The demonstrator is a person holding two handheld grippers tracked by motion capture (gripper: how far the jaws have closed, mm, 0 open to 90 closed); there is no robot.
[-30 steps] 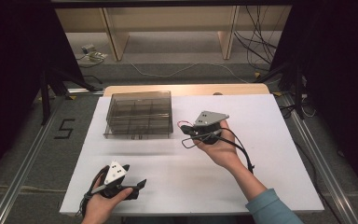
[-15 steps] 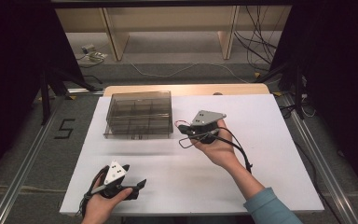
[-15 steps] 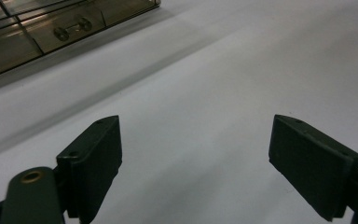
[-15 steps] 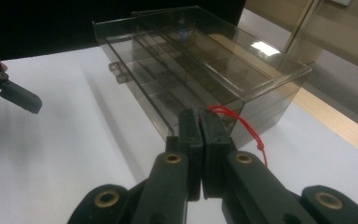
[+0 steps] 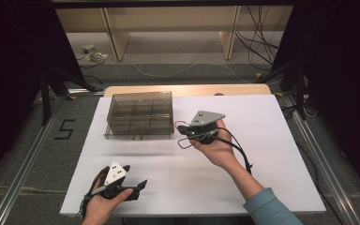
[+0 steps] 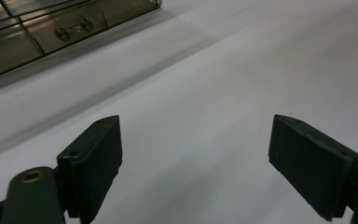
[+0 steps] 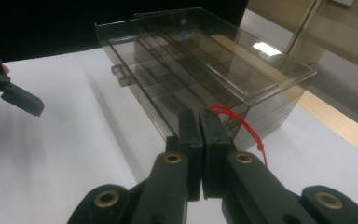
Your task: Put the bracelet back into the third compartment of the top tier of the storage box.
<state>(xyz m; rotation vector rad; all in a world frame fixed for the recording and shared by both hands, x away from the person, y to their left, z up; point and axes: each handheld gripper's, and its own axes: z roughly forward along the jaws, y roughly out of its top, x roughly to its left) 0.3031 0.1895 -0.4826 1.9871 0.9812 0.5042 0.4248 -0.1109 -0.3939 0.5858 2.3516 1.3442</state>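
Smoked clear plastic drawer box [image 5: 139,115] sits on the white table [image 5: 262,117], toward the far left part of the sheet. It is the landmark for everything below.

Right gripper [image 5: 193,133] is held just beside the box's near right corner. In the right gripper view its fingers [image 7: 190,135] are pressed together and pinch a thin red string [image 7: 242,126]; the loop arcs out to the right of the tips, with a small knot lower down. Whether the string ties to the box cannot be told.

Left gripper [image 5: 138,185] is well apart from the box, near the table's front edge, low over the bare sheet. Its fingers [image 6: 93,158] are spread wide, with nothing between them.

Handling, as judged:
- Box looks light, rigid, thin-walled and glossy, so it is likely slippery and apt to skate on the smooth sheet if pushed or pulled on one side.
- Inner dividers show through the walls; contents, if any, cannot be told.
- Best hold appears to be the small two-post pull [image 7: 120,77] on the drawer front, or a pinch on the top rim.
- String is limp and fine and gives no push, only pull; the pinch must remain tight.
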